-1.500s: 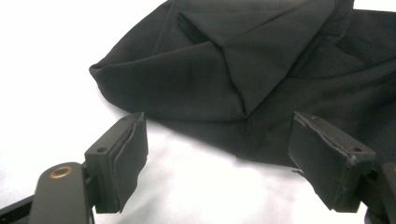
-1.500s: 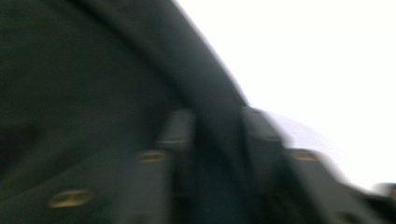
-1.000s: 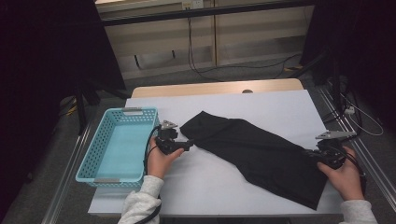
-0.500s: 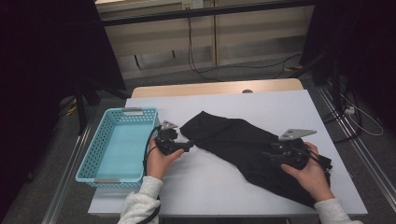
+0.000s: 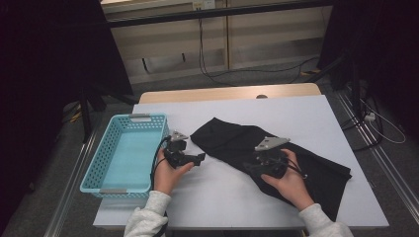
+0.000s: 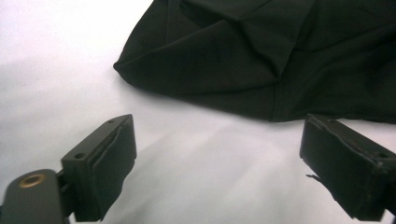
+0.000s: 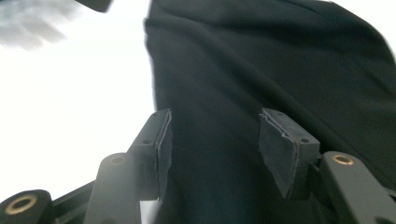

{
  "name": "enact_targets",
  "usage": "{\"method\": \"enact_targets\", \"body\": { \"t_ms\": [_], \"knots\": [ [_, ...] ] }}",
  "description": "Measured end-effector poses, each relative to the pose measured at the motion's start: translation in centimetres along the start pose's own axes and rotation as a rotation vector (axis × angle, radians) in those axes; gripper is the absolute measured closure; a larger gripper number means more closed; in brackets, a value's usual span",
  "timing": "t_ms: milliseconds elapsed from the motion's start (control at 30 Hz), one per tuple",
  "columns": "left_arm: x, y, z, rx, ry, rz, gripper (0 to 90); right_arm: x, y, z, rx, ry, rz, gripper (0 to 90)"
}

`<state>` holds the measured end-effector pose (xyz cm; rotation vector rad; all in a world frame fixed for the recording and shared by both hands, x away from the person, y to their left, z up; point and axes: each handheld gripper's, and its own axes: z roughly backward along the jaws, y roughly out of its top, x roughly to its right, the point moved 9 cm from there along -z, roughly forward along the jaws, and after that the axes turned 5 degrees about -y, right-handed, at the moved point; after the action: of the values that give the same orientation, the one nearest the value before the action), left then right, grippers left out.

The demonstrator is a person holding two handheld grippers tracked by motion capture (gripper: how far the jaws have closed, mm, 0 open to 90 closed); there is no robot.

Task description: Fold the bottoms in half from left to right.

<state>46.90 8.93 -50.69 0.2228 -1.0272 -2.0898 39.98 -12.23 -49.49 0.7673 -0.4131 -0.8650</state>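
Our left gripper (image 5: 196, 159) held its jaws spread and empty just beside the black garment's (image 5: 276, 158) corner, having just opened further. Our right gripper (image 5: 253, 168) hovered over the cloth mid-desk, jaws half spread, nothing pinched. We judged a shallow bite might catch one layer and drag the fold crooked. The blue basket (image 5: 129, 152) stood left on the white desk (image 5: 222, 197), unobstructed.

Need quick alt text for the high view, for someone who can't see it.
A black garment lies spread across a white table, with a light blue basket at its left. The left gripper sits open beside the cloth; the right gripper is over it, jaws apart.
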Motion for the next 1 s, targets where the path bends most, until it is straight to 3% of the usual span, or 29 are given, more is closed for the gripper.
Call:
{"method": "enact_targets", "body": {
  "t_ms": [133, 300, 433, 533, 633, 700, 767, 867, 900, 1000],
  "knots": [
    [0.0, -0.2, 0.3, 0.003, 0.006, 0.002, 9.2, -2.6, 0.8, -1.7, -0.008, 0.038, 0.052, 46.3],
    [0.1, -0.1, 0.8, 0.015, -0.001, 0.007, 8.5, -3.9, 0.5, -3.7, -0.05, 0.017, 0.118, 46.5],
    [0.1, -0.1, 1.0, 0.026, -0.002, 0.017, 8.5, -3.4, 0.5, -4.1, -0.045, -0.015, 0.1, 55.1],
    [0.0, 0.1, 1.1, 0.033, 0.001, 0.016, 8.5, -2.8, 0.5, -4.2, -0.032, -0.031, 0.061, 63.0],
    [0.2, 0.2, 1.1, 0.034, -0.007, 0.012, 8.6, -2.5, 0.6, -4.4, -0.023, -0.049, 0.058, 68.5],
    [0.3, 0.3, 1.1, 0.037, -0.01, 0.012, 8.6, -2.5, 0.7, -4.5, -0.019, -0.042, 0.061, 79.6],
    [0.4, 0.3, 1.0, 0.038, -0.014, 0.015, 8.8, -2.3, 0.7, -4.5, -0.017, -0.04, 0.059, 83.2],
    [0.4, 0.3, 1.0, 0.035, -0.014, 0.009, 9.1, -2.2, 0.7, -4.5, -0.017, -0.022, 0.037, 85.2],
    [0.4, 0.3, 1.0, 0.035, -0.018, 0.004, 9.3, -2.4, 0.7, -4.4, -0.02, 0.005, 0.01, 86.1],
    [0.6, 0.6, 1.1, 0.045, -0.024, 0.0, 9.9, -2.9, 0.6, -4.1, -0.03, 0.04, 0.016, 86.5]
  ]
}}
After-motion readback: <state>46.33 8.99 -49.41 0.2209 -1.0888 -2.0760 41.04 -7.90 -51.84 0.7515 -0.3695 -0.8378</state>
